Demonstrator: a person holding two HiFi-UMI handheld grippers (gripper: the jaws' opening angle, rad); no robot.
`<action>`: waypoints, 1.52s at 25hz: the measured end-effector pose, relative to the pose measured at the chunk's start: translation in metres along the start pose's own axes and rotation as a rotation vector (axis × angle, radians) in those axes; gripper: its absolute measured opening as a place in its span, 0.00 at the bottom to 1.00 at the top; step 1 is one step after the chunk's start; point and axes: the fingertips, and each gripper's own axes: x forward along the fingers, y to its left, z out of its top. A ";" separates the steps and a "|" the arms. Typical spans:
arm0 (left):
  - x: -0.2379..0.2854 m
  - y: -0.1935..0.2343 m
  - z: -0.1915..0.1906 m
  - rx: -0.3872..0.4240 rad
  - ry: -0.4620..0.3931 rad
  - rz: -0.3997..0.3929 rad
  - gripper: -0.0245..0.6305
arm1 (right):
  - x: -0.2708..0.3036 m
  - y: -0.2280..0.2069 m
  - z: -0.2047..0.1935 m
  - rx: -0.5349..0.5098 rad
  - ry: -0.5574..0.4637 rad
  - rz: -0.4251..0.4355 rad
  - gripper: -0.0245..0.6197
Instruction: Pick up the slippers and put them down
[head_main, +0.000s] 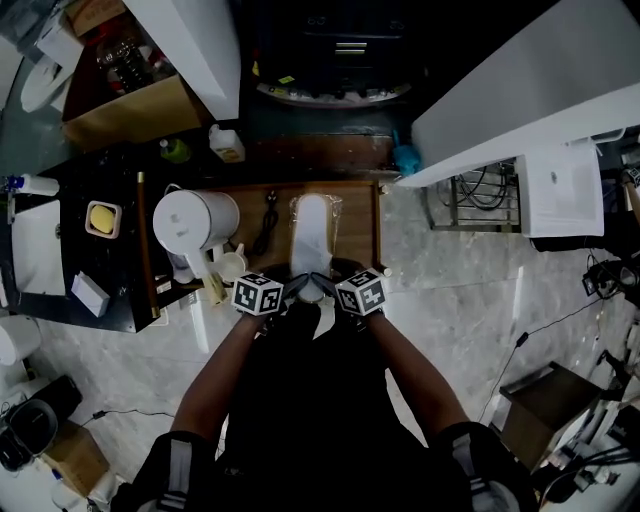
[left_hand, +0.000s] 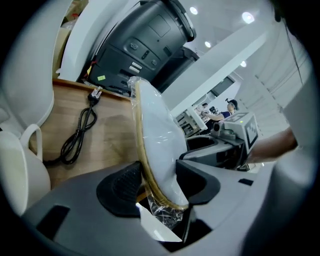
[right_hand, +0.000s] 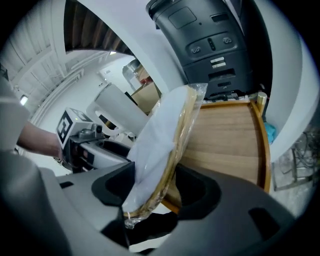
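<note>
A pair of white slippers (head_main: 313, 238) with tan soles, wrapped in clear plastic, hangs over the wooden tray (head_main: 356, 226), long axis pointing away from me. My left gripper (head_main: 286, 291) and right gripper (head_main: 333, 290) sit side by side at its near end. In the left gripper view the slippers (left_hand: 156, 145) stand on edge between the pads of the left gripper (left_hand: 157, 181), which press on them. The right gripper view shows the slippers (right_hand: 161, 142) pinched the same way in the right gripper (right_hand: 156, 189). Crumpled plastic hangs below both grips.
A white kettle (head_main: 194, 222), a white mug (head_main: 231, 266) and a black power cord (head_main: 267, 226) lie on the tray's left half. A black machine (head_main: 331, 58) stands beyond it. A dark side table (head_main: 70, 250) is on the left, a white desk (head_main: 530, 90) on the right.
</note>
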 end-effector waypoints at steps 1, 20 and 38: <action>0.004 0.003 -0.003 -0.010 0.011 0.006 0.37 | 0.004 -0.003 -0.003 -0.001 0.016 -0.009 0.44; 0.034 0.042 0.003 -0.067 0.077 0.103 0.37 | 0.040 -0.037 -0.003 0.005 0.083 -0.021 0.44; 0.036 0.056 -0.002 -0.109 0.073 0.141 0.46 | 0.045 -0.044 -0.004 0.017 0.097 -0.066 0.50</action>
